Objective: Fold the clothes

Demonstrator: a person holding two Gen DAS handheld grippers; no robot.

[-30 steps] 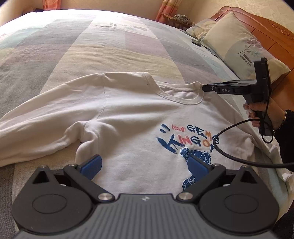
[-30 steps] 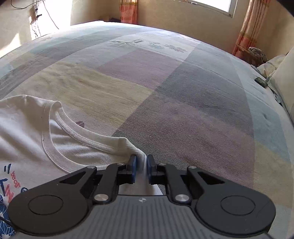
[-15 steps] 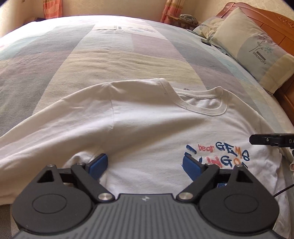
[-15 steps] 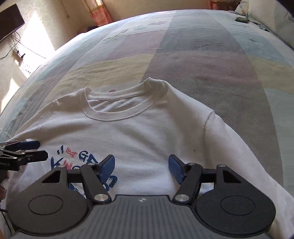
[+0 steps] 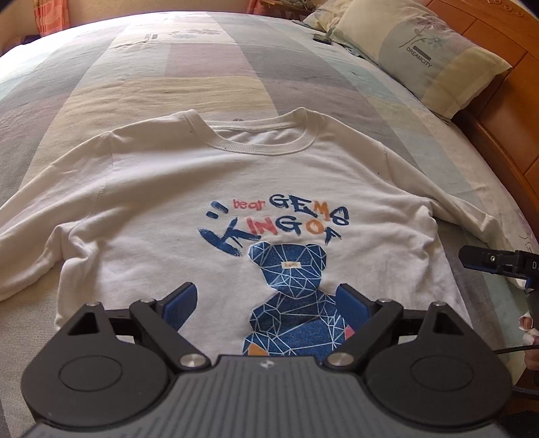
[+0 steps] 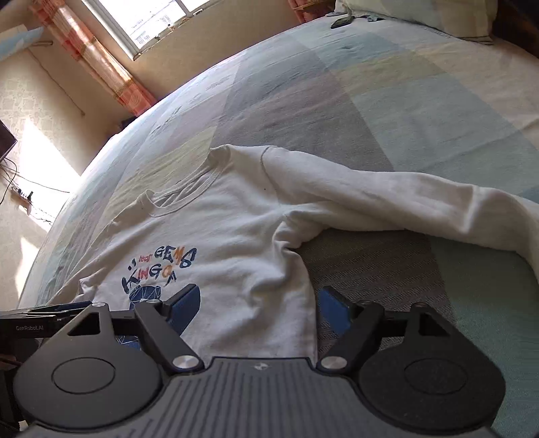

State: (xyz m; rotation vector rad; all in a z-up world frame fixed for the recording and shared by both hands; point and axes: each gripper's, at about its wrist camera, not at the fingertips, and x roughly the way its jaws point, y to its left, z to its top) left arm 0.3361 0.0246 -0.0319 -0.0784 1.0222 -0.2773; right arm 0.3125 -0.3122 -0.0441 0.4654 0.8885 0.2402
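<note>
A white sweatshirt [image 5: 161, 209] with a blue bear print [image 5: 289, 276] lies front up on the bed, collar toward the far side. My left gripper [image 5: 267, 303] hovers open over the bear print, with nothing between its blue pads [image 5: 180, 303]. In the right wrist view, my right gripper [image 6: 257, 305] is over the sweatshirt's [image 6: 235, 219] right side edge below the armpit. Its jaws are opening, and the pads are not pressing on the cloth. The right sleeve [image 6: 404, 202] stretches off to the right. Each gripper shows at the edge of the other's view: the right gripper [image 5: 488, 261] and the left gripper [image 6: 37, 315].
The patchwork bedspread [image 5: 202, 67] covers the bed around the sweatshirt. A pillow [image 5: 427, 50] leans on the wooden headboard [image 5: 498, 111] at the right, with a small dark device [image 5: 321, 37] beside it. A window [image 6: 151, 20] and curtain [image 6: 91, 57] stand beyond the bed.
My right gripper let go of the shoulder by the collar, opened, and swung back to the shirt's right side. My left gripper shifted right, over the bear print.
</note>
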